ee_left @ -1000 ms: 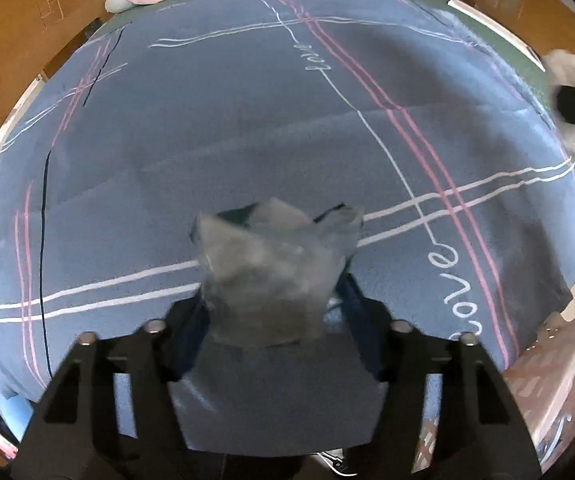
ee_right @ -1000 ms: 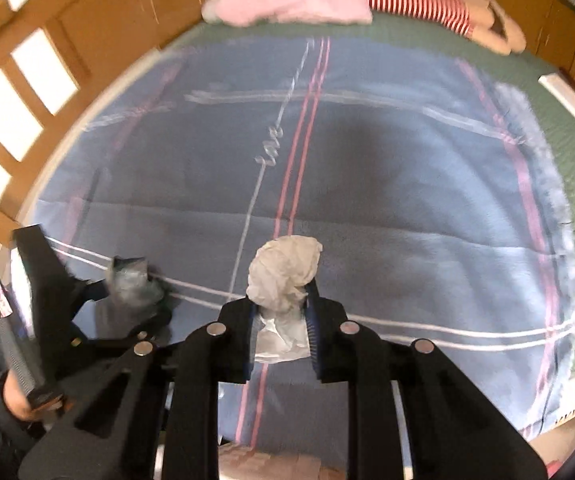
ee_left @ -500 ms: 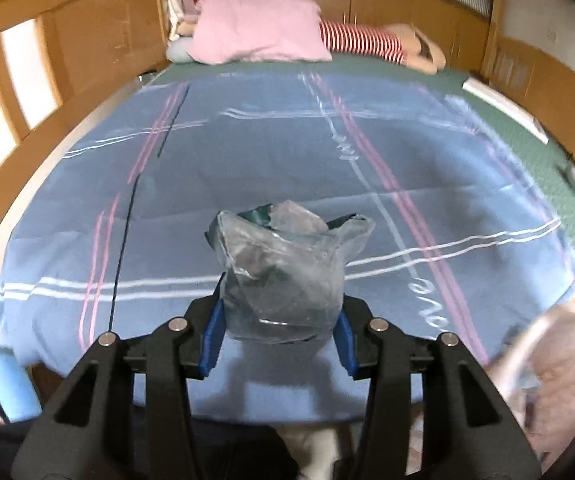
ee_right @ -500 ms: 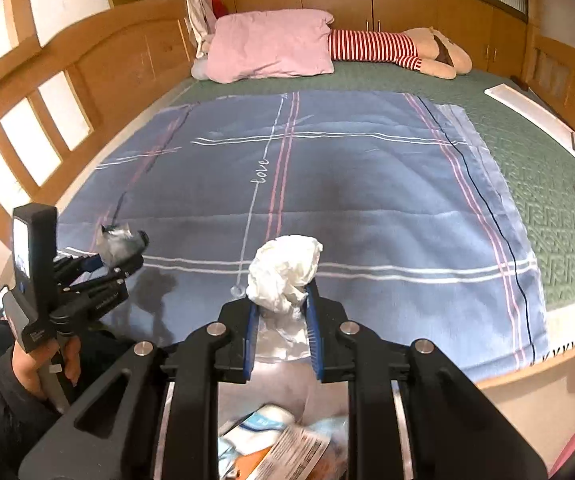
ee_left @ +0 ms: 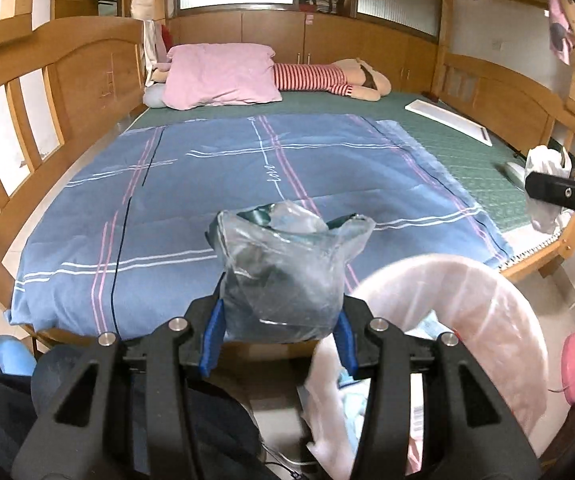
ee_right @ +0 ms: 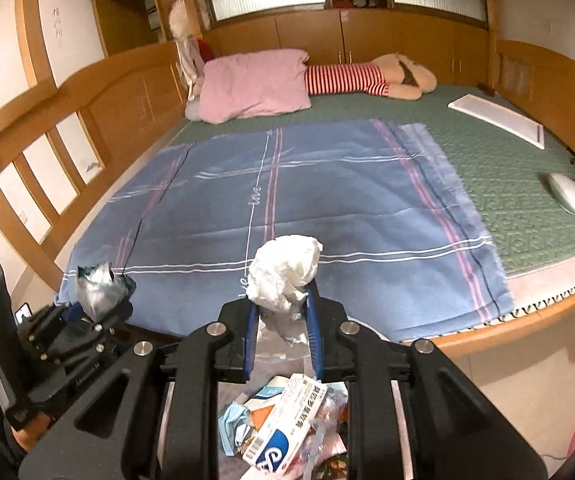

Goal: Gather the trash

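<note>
Clear plastic wad (ee_left: 283, 272) in left claw (ee_left: 279, 336), white tissue (ee_right: 283, 272) in right claw (ee_right: 281, 332); both have lifted off bed (ee_right: 327, 200), now above bin (ee_left: 467, 292), ready to drop.

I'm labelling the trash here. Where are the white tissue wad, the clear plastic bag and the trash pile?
tissue wad (ee_right: 283, 272), right wrist view, middle of the crumple.
plastic bag (ee_left: 283, 276), left wrist view, middle of its front.
trash pile (ee_right: 283, 432), right wrist view, on the printed packet.

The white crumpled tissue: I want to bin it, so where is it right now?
The white crumpled tissue is pinched in the right claw, held off the foot of the bed, directly above the trash pile below; the left wrist view shows it far right.
</note>
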`<state>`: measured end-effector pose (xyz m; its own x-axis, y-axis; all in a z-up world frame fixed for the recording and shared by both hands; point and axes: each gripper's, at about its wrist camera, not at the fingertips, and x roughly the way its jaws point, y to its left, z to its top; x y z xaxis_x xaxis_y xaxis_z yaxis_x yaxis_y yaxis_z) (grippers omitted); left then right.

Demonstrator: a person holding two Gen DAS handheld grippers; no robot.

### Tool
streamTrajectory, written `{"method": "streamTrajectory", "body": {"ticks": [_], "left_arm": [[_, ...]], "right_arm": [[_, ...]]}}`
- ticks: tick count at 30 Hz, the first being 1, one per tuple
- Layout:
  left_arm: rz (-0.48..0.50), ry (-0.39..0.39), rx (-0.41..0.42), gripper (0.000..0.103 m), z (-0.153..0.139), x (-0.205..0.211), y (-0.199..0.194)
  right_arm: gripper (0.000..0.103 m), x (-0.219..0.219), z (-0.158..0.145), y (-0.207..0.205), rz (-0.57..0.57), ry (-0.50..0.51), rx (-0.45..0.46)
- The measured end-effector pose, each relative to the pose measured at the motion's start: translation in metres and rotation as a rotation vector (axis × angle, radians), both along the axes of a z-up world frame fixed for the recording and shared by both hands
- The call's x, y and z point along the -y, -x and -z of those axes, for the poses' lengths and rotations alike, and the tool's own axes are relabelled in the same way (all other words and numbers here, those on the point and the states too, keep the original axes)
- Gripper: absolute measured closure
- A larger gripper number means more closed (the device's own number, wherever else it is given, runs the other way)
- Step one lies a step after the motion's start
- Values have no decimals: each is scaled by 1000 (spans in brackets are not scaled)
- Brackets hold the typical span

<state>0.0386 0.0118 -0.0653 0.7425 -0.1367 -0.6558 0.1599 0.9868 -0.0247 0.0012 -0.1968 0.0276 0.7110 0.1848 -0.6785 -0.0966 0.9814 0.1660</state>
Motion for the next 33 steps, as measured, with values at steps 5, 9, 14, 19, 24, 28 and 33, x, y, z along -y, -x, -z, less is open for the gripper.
{"method": "streamTrajectory", "body": {"ticks": [5, 9, 14, 19, 24, 28, 33], "left_arm": [[31, 6, -3, 56, -3, 4, 8], [56, 17, -7, 56, -4, 11, 12], [97, 34, -15, 56, -1, 17, 16], [149, 82, -71, 56, 9, 17, 14], [224, 131, -132, 56, 17, 21, 12], [348, 144, -148, 47, 18, 39, 20], [411, 68, -103, 16, 17, 59, 37]], "right_arm": [[81, 7, -4, 24, 2, 3, 4], [81, 18, 3, 35, 17, -7, -25], [81, 26, 27, 43, 2, -46, -100], [75, 19, 62, 44, -27, -66, -217], [33, 24, 48, 52, 19, -38, -153], [16, 35, 29, 63, 93, -46, -62], [5, 55, 15, 74, 185, -121, 48]]}}
